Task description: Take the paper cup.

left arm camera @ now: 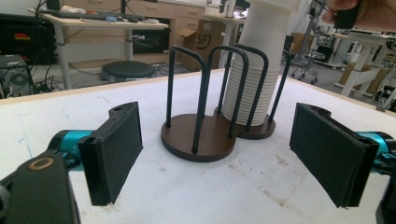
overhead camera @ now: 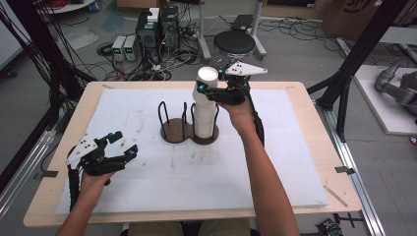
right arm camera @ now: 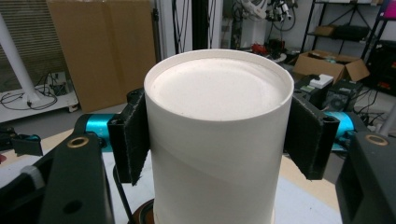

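All three pictures are evenly and brightly lit by diffuse room light from overhead, with no hard glare. In the high view the white table mat (overhead camera: 147, 118) reads clean and pale, and the cup holder (overhead camera: 189, 130) casts only a faint, soft shadow at its base. That view is slightly soft overall, and its straight lines bow toward 3 and 9 o'clock. In the left gripper view the near black pads (left arm camera: 116, 149) are a little blurred at 7 and 4 o'clock, while the holder is sharp. In the right gripper view the white cup (right arm camera: 217, 140) is grainy on top, its wall shaded toward 6 o'clock; the background is soft.
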A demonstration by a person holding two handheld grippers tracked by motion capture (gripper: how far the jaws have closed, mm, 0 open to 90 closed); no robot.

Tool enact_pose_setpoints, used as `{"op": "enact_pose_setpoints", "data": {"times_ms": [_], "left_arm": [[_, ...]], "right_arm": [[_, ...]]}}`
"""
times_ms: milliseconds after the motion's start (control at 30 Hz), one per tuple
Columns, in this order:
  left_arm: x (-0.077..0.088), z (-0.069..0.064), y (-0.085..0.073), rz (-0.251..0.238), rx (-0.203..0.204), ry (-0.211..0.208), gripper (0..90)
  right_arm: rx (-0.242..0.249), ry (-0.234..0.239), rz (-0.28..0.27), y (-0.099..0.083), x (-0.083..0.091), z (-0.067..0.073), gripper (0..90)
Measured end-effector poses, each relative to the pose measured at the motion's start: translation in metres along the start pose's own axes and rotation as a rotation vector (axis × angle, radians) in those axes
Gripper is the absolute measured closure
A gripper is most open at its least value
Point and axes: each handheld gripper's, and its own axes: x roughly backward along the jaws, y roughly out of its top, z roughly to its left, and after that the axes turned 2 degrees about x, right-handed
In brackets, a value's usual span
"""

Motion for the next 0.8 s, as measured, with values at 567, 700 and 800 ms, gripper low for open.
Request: {"op": "enact_pose_setpoints", "data": {"times_ms": [567, 700, 800], "left_arm": [[-0.004, -0.009, 0.001, 0.004, -0.008, -0.055, 16.6], [-0.006, -0.015, 0.002, 0.004, -0.009, -0.085, 16.6], [-0.007, -0.018, 0.003, -0.008, 0.013, -0.114, 16.3]], "right_arm": [[0.022, 0.025, -0.037, 0.026, 0.048, 0.009, 32.4], [0.037, 0.029, -0.032, 0.025, 0.065, 0.015, 32.5], [0.056, 0.02, -0.018, 0.02, 0.079, 0.018, 32.6]]}}
